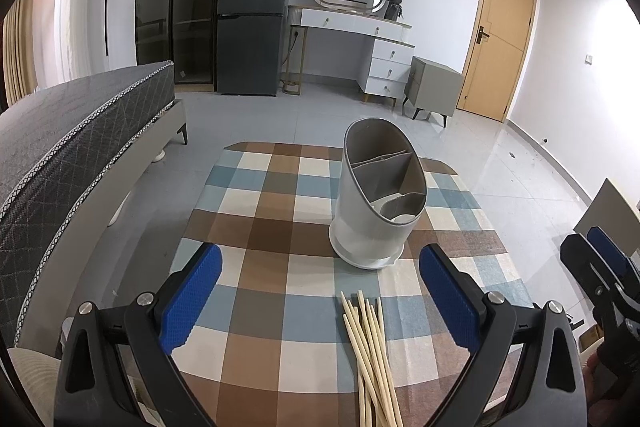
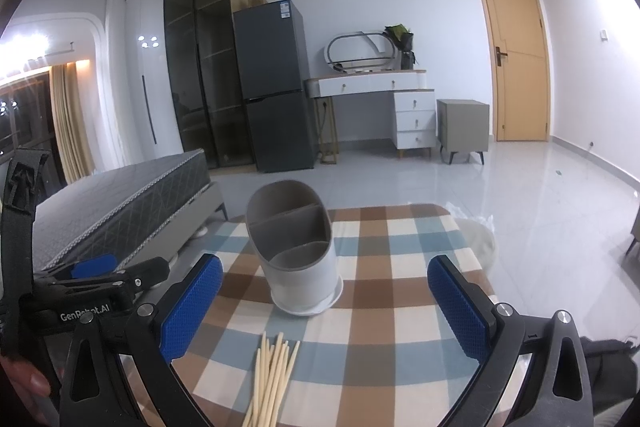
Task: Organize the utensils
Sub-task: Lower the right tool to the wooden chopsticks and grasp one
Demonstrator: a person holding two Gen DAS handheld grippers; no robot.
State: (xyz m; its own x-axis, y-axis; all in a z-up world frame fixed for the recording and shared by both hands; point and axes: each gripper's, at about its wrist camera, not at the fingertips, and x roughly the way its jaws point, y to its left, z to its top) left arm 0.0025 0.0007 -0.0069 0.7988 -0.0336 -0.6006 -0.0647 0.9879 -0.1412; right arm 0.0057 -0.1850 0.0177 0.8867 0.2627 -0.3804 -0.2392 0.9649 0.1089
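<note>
chopsticks (image 1: pixel 370 355) on checked tablecloth (image 1: pixel 256 267) nr holder (image 1: pixel 376 199); tiled floor (image 1: pixel 500 167)

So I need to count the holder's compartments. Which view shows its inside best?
The left wrist view: it looks down into the holder, showing the dividers and part of the floor. The right wrist view sees the holder from lower, so only the divider tops and upper walls show.

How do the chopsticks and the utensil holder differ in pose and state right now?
The chopsticks lie flat in a loose fanned bundle; the utensil holder stands upright. The chopsticks are thin pale wooden sticks; the holder is a wide grey-white tub with dividers. The chopsticks lie nearer the cameras, the holder beyond them, apart. Both rest on the checked tablecloth, untouched by the open left gripper and right gripper.
</note>
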